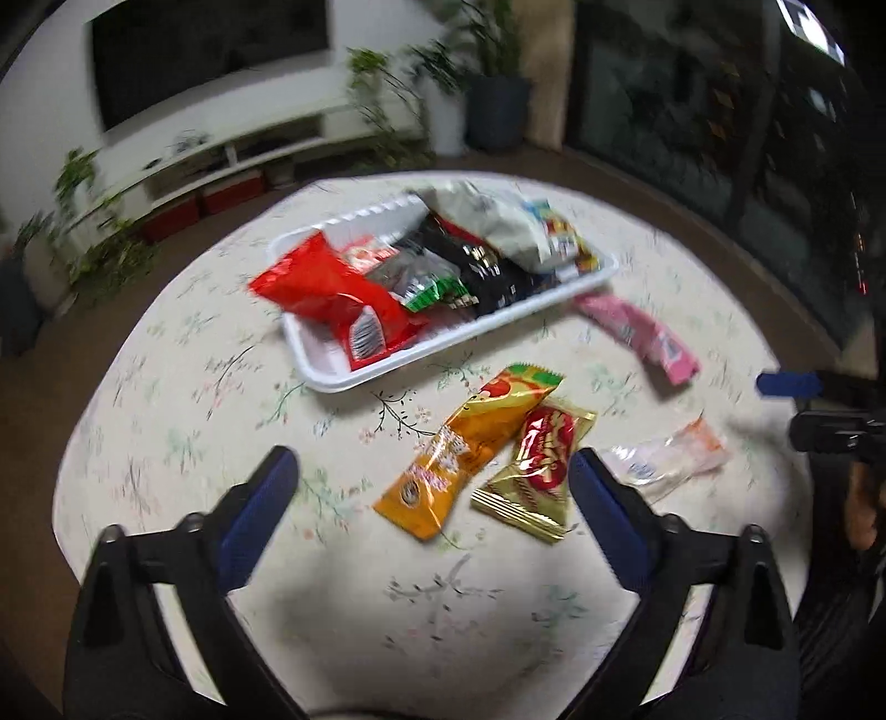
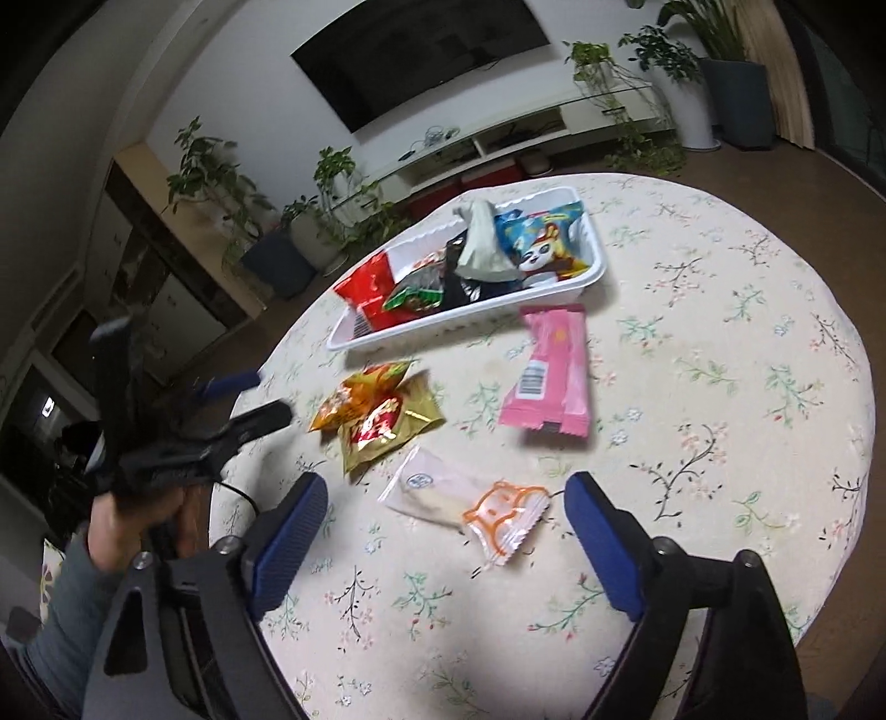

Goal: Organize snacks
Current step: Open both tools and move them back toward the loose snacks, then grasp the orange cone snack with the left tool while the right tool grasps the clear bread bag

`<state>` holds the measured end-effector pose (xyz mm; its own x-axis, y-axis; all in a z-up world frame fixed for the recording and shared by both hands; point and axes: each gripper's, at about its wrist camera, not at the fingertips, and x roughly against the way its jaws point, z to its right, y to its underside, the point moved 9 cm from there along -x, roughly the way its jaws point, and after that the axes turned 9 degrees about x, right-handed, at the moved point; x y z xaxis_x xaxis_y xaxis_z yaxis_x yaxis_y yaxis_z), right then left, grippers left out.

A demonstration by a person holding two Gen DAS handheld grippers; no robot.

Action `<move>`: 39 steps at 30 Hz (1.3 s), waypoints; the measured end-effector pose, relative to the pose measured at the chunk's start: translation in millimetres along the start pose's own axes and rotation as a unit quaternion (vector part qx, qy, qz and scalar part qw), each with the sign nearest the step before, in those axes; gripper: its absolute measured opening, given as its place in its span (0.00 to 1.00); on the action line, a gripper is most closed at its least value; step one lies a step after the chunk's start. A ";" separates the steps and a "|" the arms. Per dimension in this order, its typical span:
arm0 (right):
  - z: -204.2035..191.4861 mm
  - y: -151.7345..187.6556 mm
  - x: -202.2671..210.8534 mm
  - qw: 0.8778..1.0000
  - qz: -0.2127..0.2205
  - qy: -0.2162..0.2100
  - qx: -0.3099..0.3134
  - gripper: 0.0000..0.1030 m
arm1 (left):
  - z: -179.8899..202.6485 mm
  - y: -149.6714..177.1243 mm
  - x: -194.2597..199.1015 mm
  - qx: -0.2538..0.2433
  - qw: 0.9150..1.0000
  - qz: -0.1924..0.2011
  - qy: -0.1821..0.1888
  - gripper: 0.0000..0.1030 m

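On floral tablecloth (image 2: 692,310) — white tray (image 2: 595,271) (crammed with snacks), plants (image 2: 332,166) behind.

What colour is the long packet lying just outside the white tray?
Pink packet, with a barcode label; clearest in the right wrist view.

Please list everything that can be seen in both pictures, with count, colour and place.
table: one, round, floral cloth, centre
tray: one, white, far side of table, full of snack packs
pink pack: one, on table beside tray
orange pack: one, on table, touching gold pack
gold pack: one, red print, on table
clear pack: one, orange print, nearest right tongs
television: one, black, on wall
plants: several, green, along wall
left tongs: blue pads, open, empty
right tongs: blue pads, open, empty
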<state>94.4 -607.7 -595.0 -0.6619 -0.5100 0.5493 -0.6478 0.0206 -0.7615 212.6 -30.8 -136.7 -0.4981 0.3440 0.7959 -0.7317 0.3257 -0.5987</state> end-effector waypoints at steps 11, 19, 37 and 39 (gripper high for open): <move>-10.3 7.9 -8.0 0.999 -0.017 -0.003 0.028 0.77 | 12.5 -13.2 -56.7 -0.114 0.989 -0.094 0.002 0.71; -13.3 12.0 -11.3 0.999 -0.025 -0.009 0.031 0.75 | 20.2 -6.7 -84.8 -0.134 0.982 -0.134 0.003 0.50; -24.1 11.3 -21.3 0.990 -0.080 0.016 0.118 0.72 | 29.7 16.8 -65.2 -0.029 0.991 -0.121 0.038 0.15; -28.6 12.1 -27.8 0.982 -0.102 0.019 0.157 0.71 | 26.3 24.2 -54.2 0.007 0.993 -0.109 0.052 0.15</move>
<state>94.2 -568.6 -609.7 -0.5477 -0.4441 0.7091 -0.6244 -0.3473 -0.6997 209.6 -64.7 -192.0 -0.2764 0.3565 0.8925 -0.8241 0.3899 -0.4110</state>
